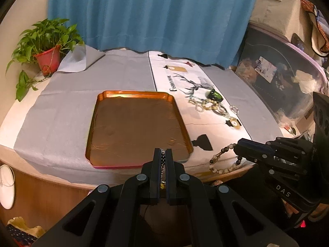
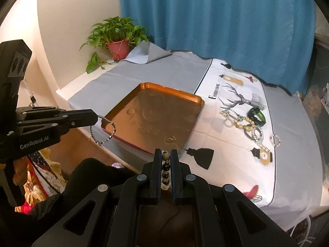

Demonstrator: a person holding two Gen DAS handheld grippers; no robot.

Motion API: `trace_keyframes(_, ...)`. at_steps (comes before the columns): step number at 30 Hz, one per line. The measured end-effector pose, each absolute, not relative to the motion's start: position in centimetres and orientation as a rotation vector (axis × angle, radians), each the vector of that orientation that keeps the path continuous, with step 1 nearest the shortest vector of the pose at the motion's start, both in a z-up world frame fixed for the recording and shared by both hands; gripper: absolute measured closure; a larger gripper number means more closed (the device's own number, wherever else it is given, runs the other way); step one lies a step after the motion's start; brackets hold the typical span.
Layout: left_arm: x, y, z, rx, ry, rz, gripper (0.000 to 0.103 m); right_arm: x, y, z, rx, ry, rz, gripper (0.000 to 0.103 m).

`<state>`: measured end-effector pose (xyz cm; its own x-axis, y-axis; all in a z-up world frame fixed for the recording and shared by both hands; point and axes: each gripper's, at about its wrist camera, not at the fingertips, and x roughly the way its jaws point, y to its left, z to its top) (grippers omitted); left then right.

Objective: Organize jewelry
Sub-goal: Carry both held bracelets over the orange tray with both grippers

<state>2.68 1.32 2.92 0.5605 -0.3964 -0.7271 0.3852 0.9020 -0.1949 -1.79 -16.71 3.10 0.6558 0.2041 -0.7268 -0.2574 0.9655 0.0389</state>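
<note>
An orange tray [image 1: 98,123] [image 2: 197,103] lies on the grey cloth, with nothing in it. My left gripper [image 1: 163,152] [image 2: 96,119] is shut on a thin dark beaded bracelet [image 2: 104,130] that hangs over the tray's near corner. My right gripper [image 2: 166,152] [image 1: 236,146] is shut on a cream and dark beaded bracelet [image 1: 223,160] [image 2: 166,164], held above the table's front edge, right of the tray. A pile of jewelry [image 1: 213,105] [image 2: 244,121] with a green bangle [image 1: 214,94] [image 2: 257,115] lies on the white printed cloth.
A potted plant [image 1: 47,47] [image 2: 118,39] stands at the table's back left corner. A blue curtain [image 1: 148,14] hangs behind. A dark storage box [image 1: 277,76] stands to the right of the table. A small ring bracelet [image 2: 275,140] lies apart from the pile.
</note>
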Motion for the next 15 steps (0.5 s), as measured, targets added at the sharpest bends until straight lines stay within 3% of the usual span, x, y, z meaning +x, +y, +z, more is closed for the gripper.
trace_keyframes(15, 10.5, 1.8, 0.5, -0.016, 0.885, -0.394, 0.102, 7.7, -14.1, -0.2, -0.031, 0.829, 0.281, 0.095)
